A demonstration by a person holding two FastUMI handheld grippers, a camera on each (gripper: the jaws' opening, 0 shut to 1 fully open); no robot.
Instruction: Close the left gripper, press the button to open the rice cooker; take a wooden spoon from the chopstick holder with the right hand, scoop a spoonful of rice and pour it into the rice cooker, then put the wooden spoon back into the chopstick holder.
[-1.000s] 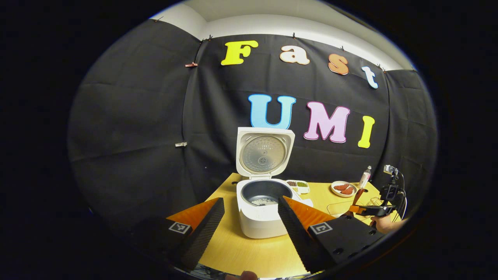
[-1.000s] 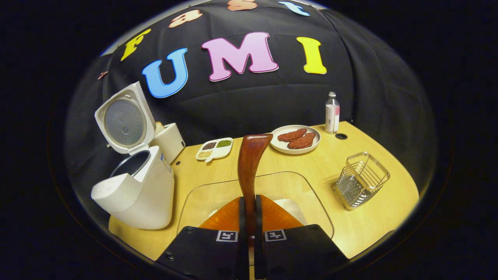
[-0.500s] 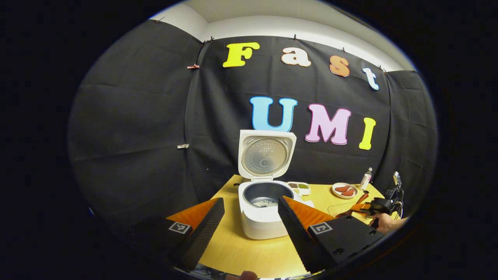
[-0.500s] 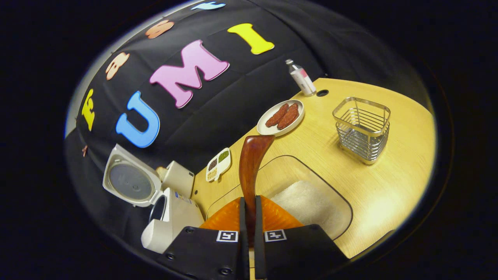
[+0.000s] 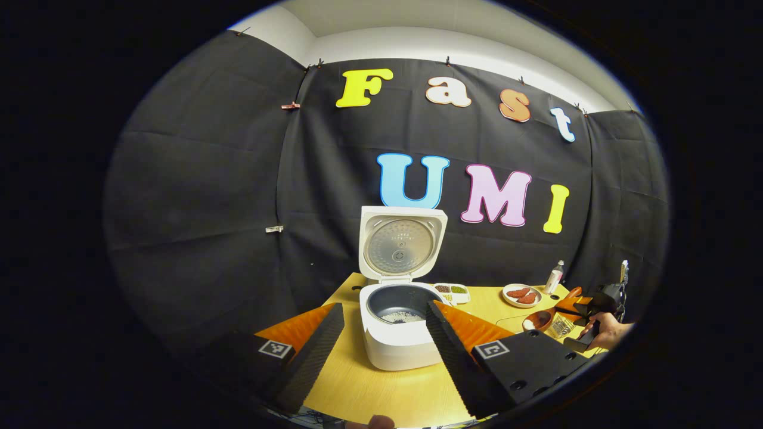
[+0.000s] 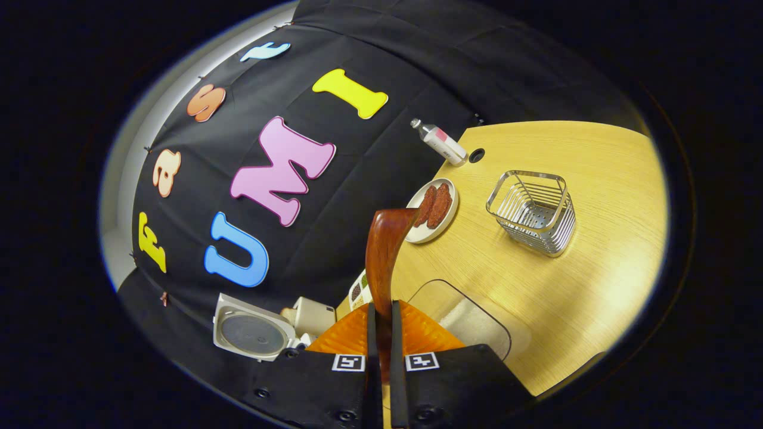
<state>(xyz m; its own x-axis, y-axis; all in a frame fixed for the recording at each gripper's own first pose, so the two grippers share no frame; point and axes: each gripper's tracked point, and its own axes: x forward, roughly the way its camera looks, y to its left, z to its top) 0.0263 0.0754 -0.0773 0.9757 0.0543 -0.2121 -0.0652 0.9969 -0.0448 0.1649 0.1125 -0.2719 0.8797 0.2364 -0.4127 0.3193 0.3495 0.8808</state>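
The white rice cooker (image 5: 398,345) stands open on the wooden table, lid (image 5: 402,244) upright, with a little rice (image 5: 400,316) in its dark pot. My left gripper (image 5: 384,307) hangs open just in front of it, holding nothing. Far to the right, a hand (image 5: 609,331) holds my right gripper (image 5: 587,305) with the wooden spoon (image 5: 541,319). In the right gripper view the right gripper (image 6: 381,310) is shut on the spoon's handle (image 6: 384,256), rolled steeply to one side. The wire chopstick holder (image 6: 530,211) stands beyond and to the right of the spoon tip, apart from it.
A clear tray of rice (image 6: 471,319) lies just under the right gripper. A plate of red food (image 6: 434,208), a bottle (image 6: 440,142), a divided seasoning dish (image 5: 452,291) and a white box (image 6: 313,316) stand along the table's back. Bare tabletop (image 6: 596,250) surrounds the wire holder.
The right gripper has rolled over sideways with the spoon and moved right, away from the cooker and nearer the wire holder. The left gripper has barely shifted and stays open.
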